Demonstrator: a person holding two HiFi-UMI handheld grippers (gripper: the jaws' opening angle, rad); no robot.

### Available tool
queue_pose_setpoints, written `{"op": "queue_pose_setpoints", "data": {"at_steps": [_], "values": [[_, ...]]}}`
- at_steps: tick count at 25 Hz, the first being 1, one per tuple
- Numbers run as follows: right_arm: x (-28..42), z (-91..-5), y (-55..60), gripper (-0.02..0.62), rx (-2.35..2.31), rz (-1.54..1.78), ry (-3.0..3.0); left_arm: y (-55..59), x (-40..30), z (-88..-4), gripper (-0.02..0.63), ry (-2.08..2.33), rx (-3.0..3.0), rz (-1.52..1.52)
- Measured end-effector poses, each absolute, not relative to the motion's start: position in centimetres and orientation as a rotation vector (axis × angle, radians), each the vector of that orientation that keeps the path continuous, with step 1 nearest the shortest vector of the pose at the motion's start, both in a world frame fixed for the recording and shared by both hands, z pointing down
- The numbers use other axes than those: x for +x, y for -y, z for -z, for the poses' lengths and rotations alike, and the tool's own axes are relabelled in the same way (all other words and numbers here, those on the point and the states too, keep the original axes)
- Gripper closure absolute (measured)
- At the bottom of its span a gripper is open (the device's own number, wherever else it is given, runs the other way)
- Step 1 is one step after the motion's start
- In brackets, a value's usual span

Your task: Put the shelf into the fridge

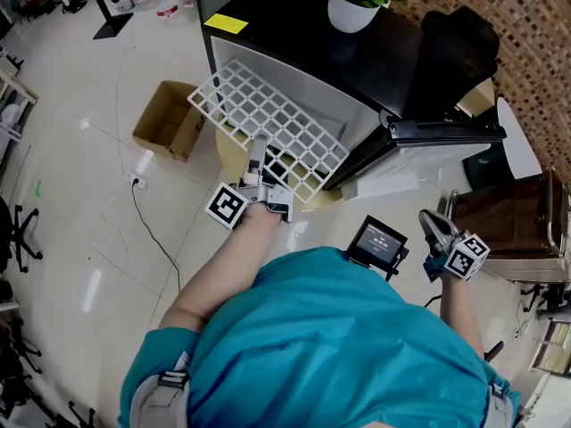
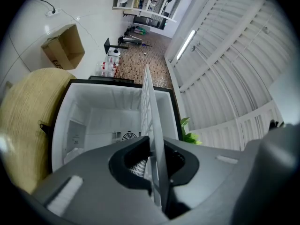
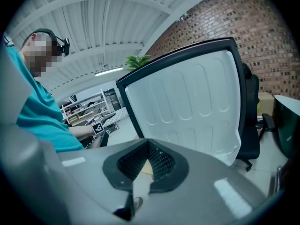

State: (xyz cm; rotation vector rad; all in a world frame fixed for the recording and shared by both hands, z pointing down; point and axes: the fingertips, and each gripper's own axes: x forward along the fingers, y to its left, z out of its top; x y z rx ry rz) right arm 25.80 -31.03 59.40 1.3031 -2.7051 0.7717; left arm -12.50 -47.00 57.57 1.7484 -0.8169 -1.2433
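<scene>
The white grid shelf (image 1: 268, 121) hangs tilted in front of the open black fridge (image 1: 294, 34). My left gripper (image 1: 258, 162) is shut on the shelf's near edge. In the left gripper view the shelf (image 2: 149, 111) runs edge-on between the jaws and points into the white fridge interior (image 2: 105, 121). My right gripper (image 1: 432, 225) is off to the right, below the open fridge door (image 1: 437, 130), shut and holding nothing. In the right gripper view the right gripper (image 3: 138, 184) faces the door's white inner lining (image 3: 187, 102).
A potted plant (image 1: 353, 5) stands on the fridge top. An open cardboard box (image 1: 166, 119) lies on the floor to the left, and a cable (image 1: 152, 230) trails past it. A round yellow mat (image 2: 23, 121) lies before the fridge. A small screen device (image 1: 378, 242) hangs at my chest. A black chair (image 1: 455, 52) is behind the door.
</scene>
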Motion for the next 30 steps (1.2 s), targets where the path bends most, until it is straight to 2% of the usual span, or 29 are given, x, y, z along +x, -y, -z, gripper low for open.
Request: {"op": "queue_pose_setpoints", "data": {"at_steps": [5,9,18,22,27,30], "values": [[25.7,-59.4,31.2,0.594,1.256,-0.760,2.711,47.6,-12.0,-57.7,0.575,0.866,1.723,1.242],[26.6,-59.7,31.2,0.594,1.257,-0.757,2.699,47.6,-11.6,-62.0,0.574,1.068,1.535,1.027],[27.5,-61.3,30.9,0.594,1.275,-0.761,2.680,48.8,-10.7,-62.4,0.577,1.041,1.502,1.059],[27.2,-61.8,31.0,0.594,1.271,-0.764,2.678,49.3,-10.5,-57.9,0.577,0.857,1.684,1.275],[26.6,-61.8,31.2,0.594,1.263,-0.770,2.690,48.1,-9.6,-62.5,0.577,0.941,1.550,1.087],[26.1,-61.6,31.3,0.594,1.256,-0.772,2.703,47.8,-8.9,-62.7,0.577,0.907,1.518,1.075]]}}
